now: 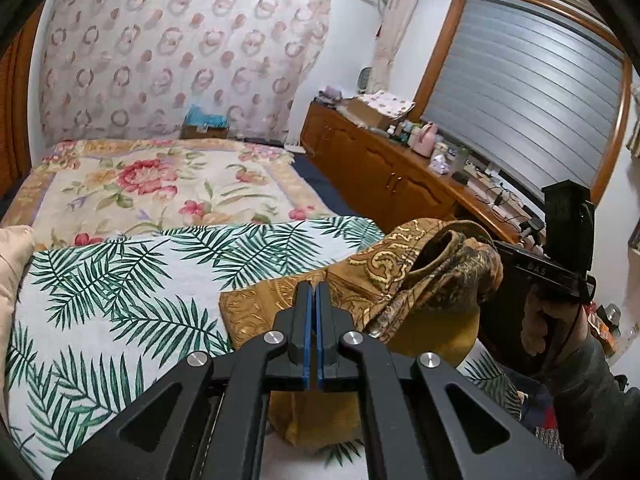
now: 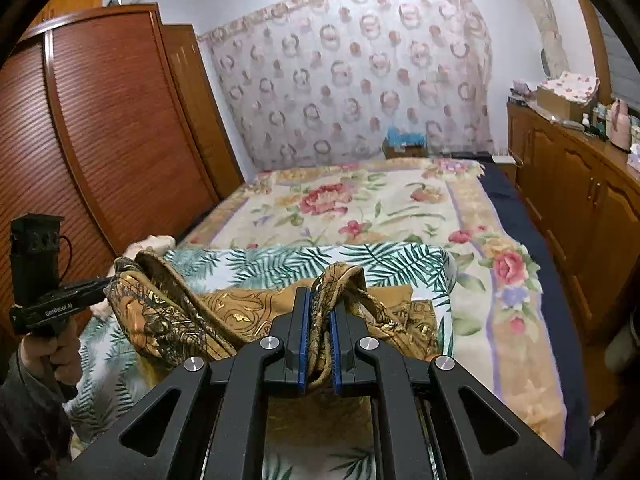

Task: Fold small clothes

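From the left wrist, the left gripper [image 1: 314, 286] had its jaws clenched together, with the gold patterned garment [image 1: 376, 276] lying just beyond and beneath them on the palm-leaf sheet [image 1: 120, 280] of the bed. From the right wrist, the right gripper [image 2: 320, 296] had its jaws grasping a bunched edge of the same garment [image 2: 240, 304], which stretched leftward from them to the other gripper's tip.

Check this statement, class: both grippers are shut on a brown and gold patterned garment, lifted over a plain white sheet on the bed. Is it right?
One detail is wrong: the sheet is not plain white; it carries green palm leaves, as the right wrist view shows. The rest stands: the right gripper and left gripper are both shut on the brown and gold garment, lifted over the bed.
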A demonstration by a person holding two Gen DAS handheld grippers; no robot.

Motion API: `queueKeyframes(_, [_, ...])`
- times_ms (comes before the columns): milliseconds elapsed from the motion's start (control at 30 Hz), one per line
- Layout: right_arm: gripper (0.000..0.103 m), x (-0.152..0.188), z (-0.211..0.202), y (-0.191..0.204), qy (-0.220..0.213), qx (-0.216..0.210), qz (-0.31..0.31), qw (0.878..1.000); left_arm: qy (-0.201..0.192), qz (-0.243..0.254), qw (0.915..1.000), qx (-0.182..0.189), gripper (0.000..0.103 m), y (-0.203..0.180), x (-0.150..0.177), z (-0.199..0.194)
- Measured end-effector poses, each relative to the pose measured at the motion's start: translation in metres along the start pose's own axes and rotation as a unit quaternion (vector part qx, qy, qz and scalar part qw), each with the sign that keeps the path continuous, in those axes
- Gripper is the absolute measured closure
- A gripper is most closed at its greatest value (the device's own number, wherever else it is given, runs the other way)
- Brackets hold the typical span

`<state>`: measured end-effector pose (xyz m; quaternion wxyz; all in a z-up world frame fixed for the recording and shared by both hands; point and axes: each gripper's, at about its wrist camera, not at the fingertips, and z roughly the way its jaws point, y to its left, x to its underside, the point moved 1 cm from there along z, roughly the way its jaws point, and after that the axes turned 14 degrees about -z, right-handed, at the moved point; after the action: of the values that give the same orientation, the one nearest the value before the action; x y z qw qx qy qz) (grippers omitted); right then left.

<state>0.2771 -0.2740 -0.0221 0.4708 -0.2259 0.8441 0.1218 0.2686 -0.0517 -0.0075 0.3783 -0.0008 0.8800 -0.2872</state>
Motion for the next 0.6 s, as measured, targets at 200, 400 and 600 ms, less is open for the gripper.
queueKeyframes(200, [0.094, -0.017, 0.031, -0.012, 0.033, 0.003, 0.011, 0.999, 0.011, -0.003, 0.9997, -0.023, 0.100, 0.013, -0.008, 0.023])
queueKeyframes(400, [0.059, -0.036, 0.036, -0.016, 0.045, 0.015, 0.014, 0.999, 0.010, 0.007, 0.9982, -0.059, 0.100, 0.017, -0.009, 0.029])
queueKeyframes(600, [0.049, -0.046, 0.016, -0.013, 0.018, 0.033, -0.014, 0.999, 0.000, 0.019, 0.9981, -0.059, 0.060, 0.016, -0.008, 0.020])
